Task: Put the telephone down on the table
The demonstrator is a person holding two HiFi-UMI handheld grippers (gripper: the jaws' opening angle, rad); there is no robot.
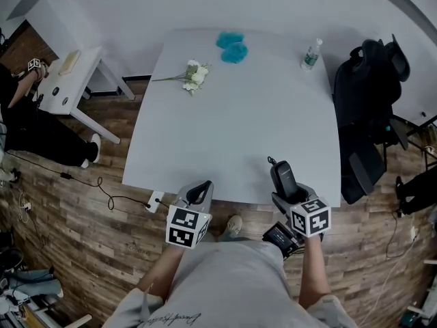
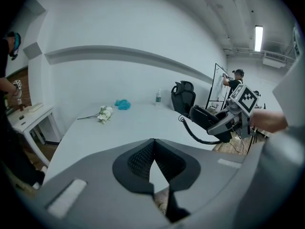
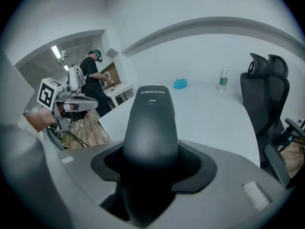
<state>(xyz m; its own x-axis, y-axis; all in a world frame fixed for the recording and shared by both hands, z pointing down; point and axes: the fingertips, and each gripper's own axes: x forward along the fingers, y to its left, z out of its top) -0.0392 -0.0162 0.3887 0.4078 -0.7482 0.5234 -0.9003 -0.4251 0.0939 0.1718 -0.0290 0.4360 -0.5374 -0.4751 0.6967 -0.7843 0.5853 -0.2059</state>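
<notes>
A black telephone handset point(image 1: 283, 176) stands upright between the jaws of my right gripper point(image 1: 289, 195), which is shut on it just above the white table's point(image 1: 232, 128) near edge. In the right gripper view the handset point(image 3: 152, 123) fills the gap between the pads of that gripper point(image 3: 152, 163). Its coiled cord point(image 2: 193, 132) hangs below it in the left gripper view. My left gripper point(image 1: 199, 191) hovers at the table's near edge, to the left of the handset, shut with nothing in it point(image 2: 153, 149).
White flowers point(image 1: 194, 75), a blue cloth point(image 1: 233, 46) and a water bottle point(image 1: 311, 55) lie at the table's far side. A black office chair point(image 1: 372, 101) stands right of the table. A small white side table point(image 1: 68, 80) and a person are at the left.
</notes>
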